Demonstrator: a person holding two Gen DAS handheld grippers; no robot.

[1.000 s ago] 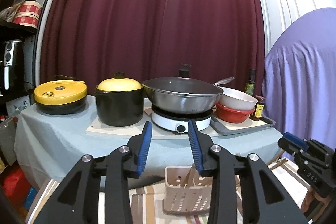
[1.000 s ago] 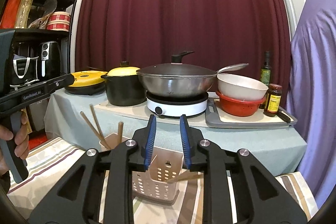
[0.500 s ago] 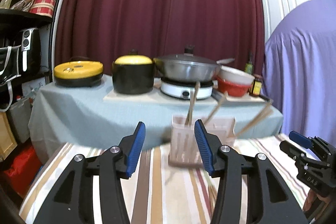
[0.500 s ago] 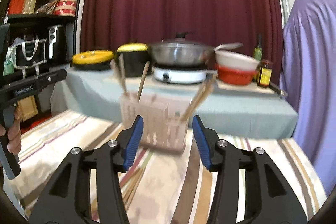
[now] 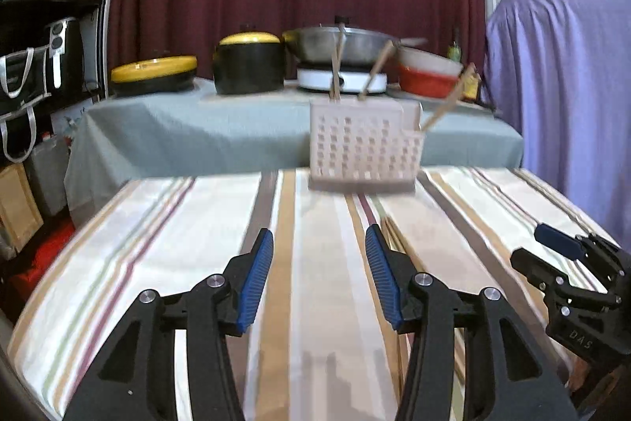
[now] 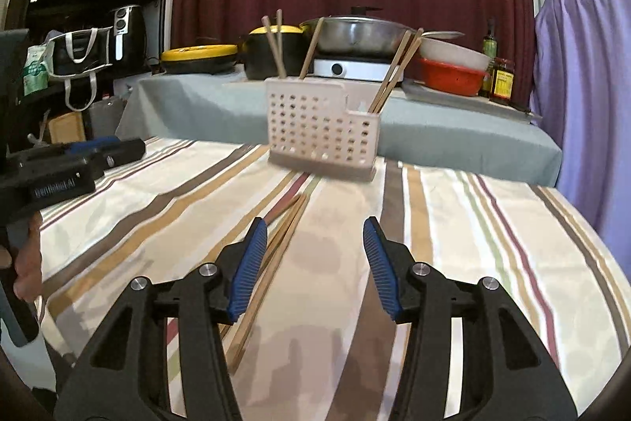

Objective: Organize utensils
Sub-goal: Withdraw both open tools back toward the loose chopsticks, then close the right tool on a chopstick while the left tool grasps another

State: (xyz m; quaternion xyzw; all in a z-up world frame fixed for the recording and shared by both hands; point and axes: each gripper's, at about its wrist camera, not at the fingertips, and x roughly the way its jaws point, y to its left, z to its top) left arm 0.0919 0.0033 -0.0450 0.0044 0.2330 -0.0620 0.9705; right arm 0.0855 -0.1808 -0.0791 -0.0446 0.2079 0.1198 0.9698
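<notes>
Both the left gripper (image 5: pixel 319 275) and right gripper (image 6: pixel 314 265) are held with jaws apart and empty, after just opening, above the striped table (image 6: pixel 453 223), where loose chopsticks (image 6: pixel 276 243) lie.

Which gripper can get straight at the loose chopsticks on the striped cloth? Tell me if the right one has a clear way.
Probably yes: the right gripper is open and empty, and the loose chopsticks lie bare on the striped cloth beside its left finger, nothing over them.
</notes>
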